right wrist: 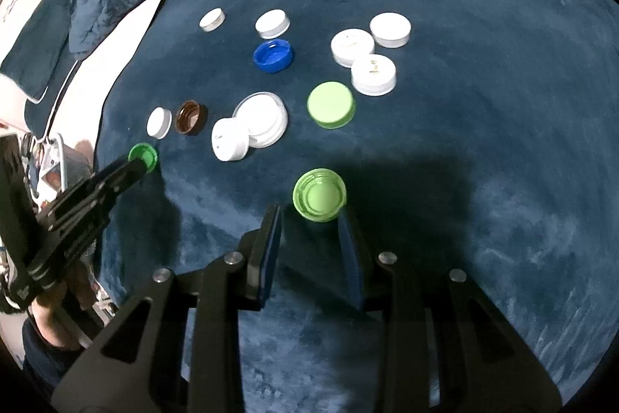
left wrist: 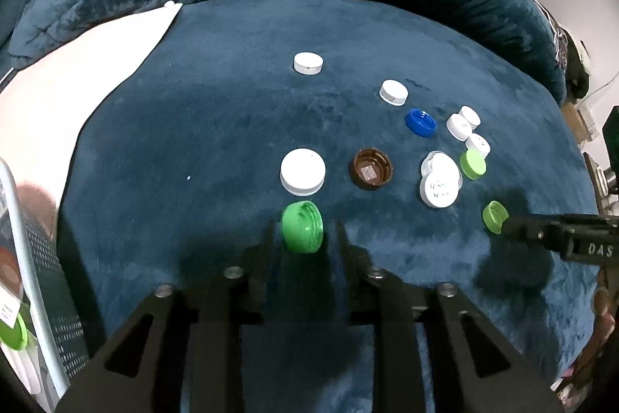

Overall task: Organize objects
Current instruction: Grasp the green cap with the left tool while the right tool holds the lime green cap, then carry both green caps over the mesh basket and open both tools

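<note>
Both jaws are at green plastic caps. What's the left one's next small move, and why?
Probably lift the left gripper straight up a little: its jaws look closed on the dark green threaded plastic cap, tilted on edge, with the white round plastic cap close behind it.

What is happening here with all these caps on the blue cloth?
A person holds a gripper in each hand over a blue blanket scattered with bottle caps. The left gripper pinches a green cap, open side up. The right gripper is shut on a light green cap, also open side up. One more light green cap, a blue cap, a brown cap and several white caps lie loose on the blanket, not yet grouped.
</note>
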A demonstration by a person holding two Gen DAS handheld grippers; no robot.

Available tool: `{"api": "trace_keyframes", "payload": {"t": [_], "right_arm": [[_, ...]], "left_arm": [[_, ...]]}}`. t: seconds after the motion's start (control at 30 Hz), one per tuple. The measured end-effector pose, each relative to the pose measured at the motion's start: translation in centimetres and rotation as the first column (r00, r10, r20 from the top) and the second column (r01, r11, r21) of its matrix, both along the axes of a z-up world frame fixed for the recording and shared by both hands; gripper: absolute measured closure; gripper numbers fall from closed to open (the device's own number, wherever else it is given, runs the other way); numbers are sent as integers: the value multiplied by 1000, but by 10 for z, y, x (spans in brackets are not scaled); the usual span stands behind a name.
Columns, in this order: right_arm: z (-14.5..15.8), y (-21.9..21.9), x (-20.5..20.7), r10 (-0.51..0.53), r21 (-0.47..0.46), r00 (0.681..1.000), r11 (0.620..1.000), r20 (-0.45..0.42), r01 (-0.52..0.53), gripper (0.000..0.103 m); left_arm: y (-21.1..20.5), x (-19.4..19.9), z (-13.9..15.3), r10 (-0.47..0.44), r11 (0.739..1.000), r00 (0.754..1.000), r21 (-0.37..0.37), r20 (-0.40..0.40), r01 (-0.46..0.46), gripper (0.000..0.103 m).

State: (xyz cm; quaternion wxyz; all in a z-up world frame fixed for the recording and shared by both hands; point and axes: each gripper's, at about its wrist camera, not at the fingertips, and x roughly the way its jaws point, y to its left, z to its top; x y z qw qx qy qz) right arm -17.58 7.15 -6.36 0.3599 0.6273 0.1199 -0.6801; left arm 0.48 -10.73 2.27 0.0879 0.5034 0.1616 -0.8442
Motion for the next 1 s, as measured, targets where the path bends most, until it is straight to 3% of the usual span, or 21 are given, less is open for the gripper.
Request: {"api": "trace_keyframes", "payload": {"t": [0.07, 0.1, 0.2, 0.47, 0.87, 1.0], "right_arm": [[1, 5, -3, -21, 3, 1000, 1000, -9, 21, 63], [0, 7, -6, -37, 5, 999, 999, -12, 37, 56], [-3, 14, -13, -85, 25, 996, 996, -19, 85, 46], [-14, -8, -8, 1, 69, 997, 998, -74, 4, 46], [1, -19, 7, 99, 20, 985, 995, -143, -98, 46], [-14, -28, 7, 121, 71, 981, 991, -152, -111, 46]], "left_arm": [[0, 1, -2, 2, 1000, 1000, -3, 6, -2, 53], [2, 4, -3, -1, 1000, 1000, -8, 16, 1, 51], [3, 9, -8, 0, 999, 999, -33, 38, 1, 49], [-7, 17, -20, 35, 999, 998, -32, 43, -33, 49], [-7, 12, -21, 38, 999, 999, -28, 30, -38, 49], [-10, 8, -23, 45, 999, 999, -23, 20, -44, 49]]}}
